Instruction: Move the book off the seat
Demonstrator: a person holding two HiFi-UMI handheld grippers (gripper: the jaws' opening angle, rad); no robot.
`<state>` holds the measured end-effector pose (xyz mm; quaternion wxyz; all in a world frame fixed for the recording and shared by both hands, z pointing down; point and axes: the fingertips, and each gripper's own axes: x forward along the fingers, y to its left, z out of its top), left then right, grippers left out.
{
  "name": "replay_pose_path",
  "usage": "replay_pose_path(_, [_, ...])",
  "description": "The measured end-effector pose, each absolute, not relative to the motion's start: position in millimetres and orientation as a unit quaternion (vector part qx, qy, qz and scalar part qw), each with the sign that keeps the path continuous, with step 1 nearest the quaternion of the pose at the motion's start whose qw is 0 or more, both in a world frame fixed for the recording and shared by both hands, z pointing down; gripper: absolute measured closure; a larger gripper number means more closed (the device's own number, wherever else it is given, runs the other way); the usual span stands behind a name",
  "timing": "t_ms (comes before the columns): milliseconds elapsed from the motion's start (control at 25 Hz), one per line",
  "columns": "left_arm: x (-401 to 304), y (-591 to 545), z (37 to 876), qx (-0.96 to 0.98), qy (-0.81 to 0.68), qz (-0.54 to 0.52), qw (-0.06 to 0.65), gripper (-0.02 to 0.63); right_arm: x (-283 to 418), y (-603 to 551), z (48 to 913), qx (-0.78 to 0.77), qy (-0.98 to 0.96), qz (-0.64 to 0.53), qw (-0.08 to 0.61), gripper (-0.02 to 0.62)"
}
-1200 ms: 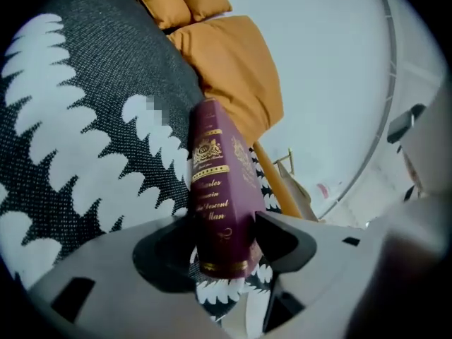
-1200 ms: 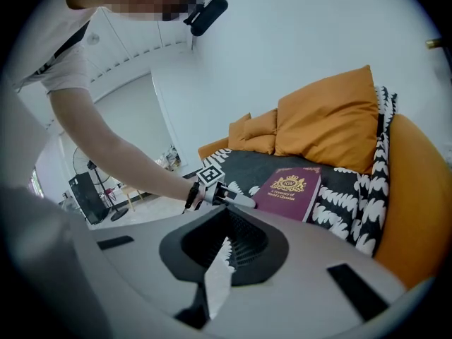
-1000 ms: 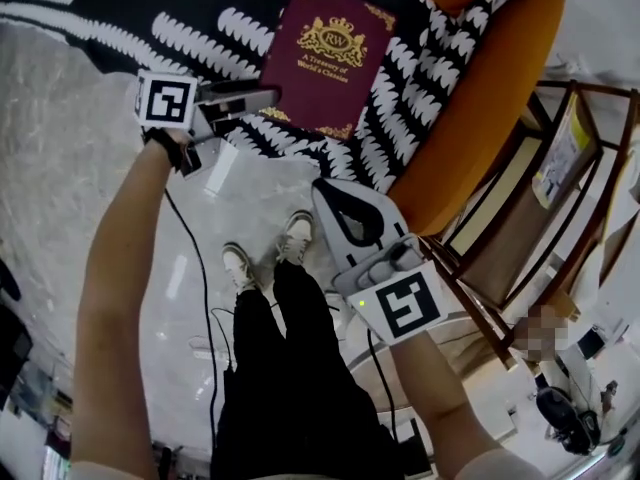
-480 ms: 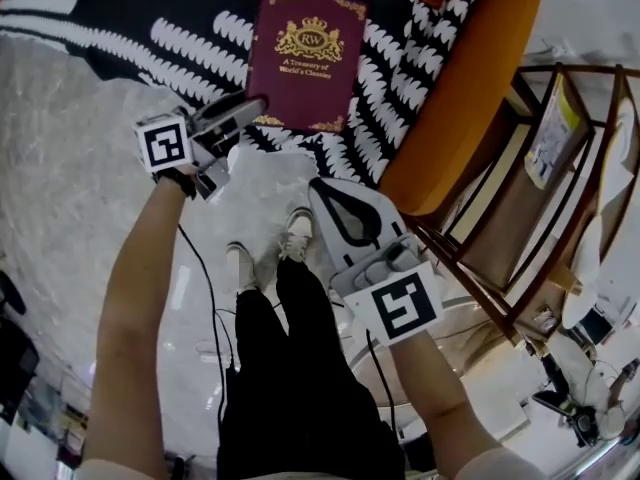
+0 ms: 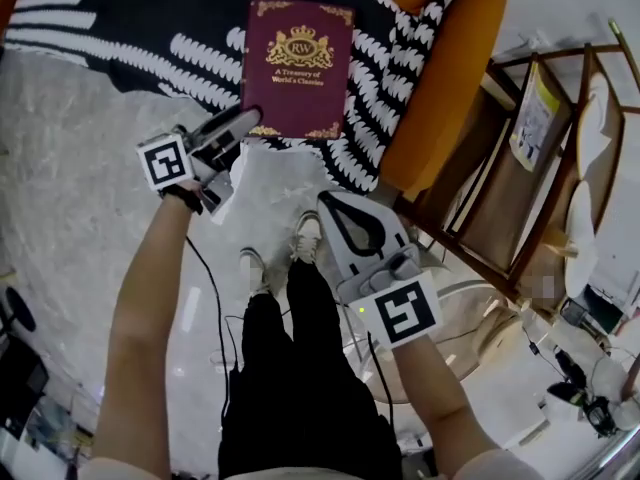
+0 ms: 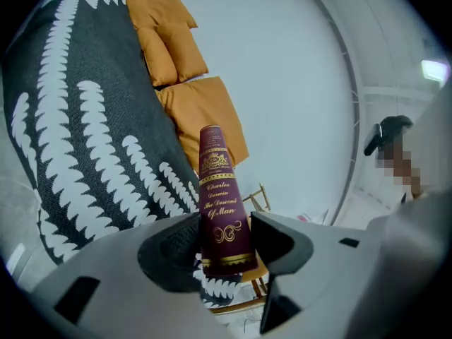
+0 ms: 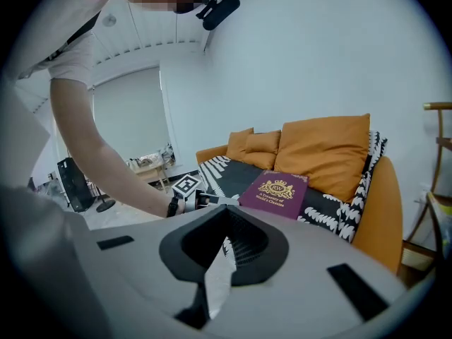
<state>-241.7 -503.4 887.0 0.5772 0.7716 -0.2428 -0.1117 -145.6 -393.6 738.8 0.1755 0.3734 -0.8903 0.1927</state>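
A maroon hardback book (image 5: 296,68) with gold print lies flat on the black-and-white throw (image 5: 130,28) that covers the orange sofa seat. My left gripper (image 5: 250,117) reaches its near left corner, one jaw on each side of the book's edge. In the left gripper view the book's spine (image 6: 215,182) stands between the pads of the left gripper (image 6: 226,235), and both pads press on it. My right gripper (image 5: 327,201) hangs over the floor in front of the sofa, shut and empty. The right gripper view looks past its closed tips (image 7: 227,214) at the book (image 7: 274,193).
The orange sofa arm (image 5: 450,98) rises right of the book, with a wooden side rack (image 5: 520,198) beyond it. Orange cushions (image 7: 325,150) line the sofa back. The person's shoes (image 5: 300,238) stand on the pale marble floor (image 5: 70,198), and a black cable (image 5: 205,298) hangs from the left gripper.
The left gripper has come in from the book's left edge to its near left corner, and its jaws now sit around that corner. The book has not shifted on the throw. The right gripper has barely moved.
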Motion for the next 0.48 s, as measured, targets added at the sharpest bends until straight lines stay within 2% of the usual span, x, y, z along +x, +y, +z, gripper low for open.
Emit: replay_pose_path(480, [-285.4,-429.5,772.2,0.76,-0.223,-0.181,0.583,0.374,-198.4,-312.0,648.7,0.405,-0.884,0.145,0.184,0.574])
